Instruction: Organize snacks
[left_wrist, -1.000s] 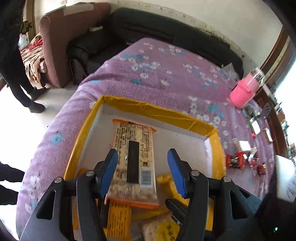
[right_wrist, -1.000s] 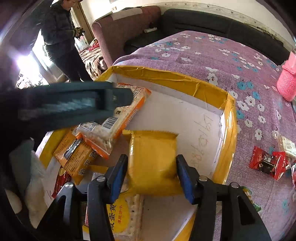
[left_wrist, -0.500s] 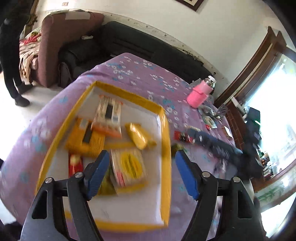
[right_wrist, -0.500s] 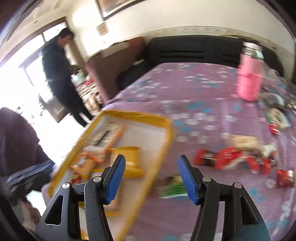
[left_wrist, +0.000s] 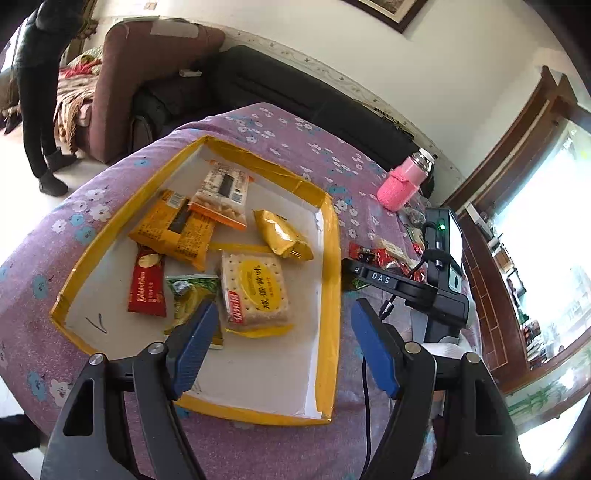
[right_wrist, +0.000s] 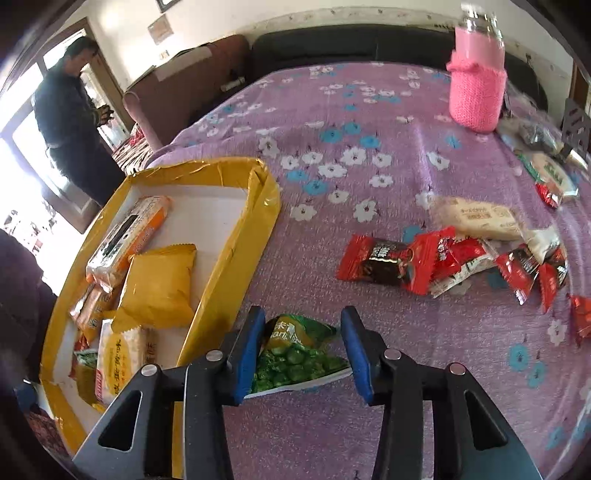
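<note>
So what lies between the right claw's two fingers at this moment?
In the right wrist view, a green pea snack packet lies on the purple cloth between the open right claw's fingers, just outside the yellow-rimmed box.

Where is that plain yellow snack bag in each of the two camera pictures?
Left wrist view: yellow snack bag lies in the tray, right of centre, near its right wall.
Right wrist view: same bag at left, inside the tray.
Shared landmark: pink bottle on the purple cloth.

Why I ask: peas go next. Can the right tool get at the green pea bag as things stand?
Probably yes: the right tool is open, the pea bag lies between its fingers on the cloth, nothing covering it.
</note>
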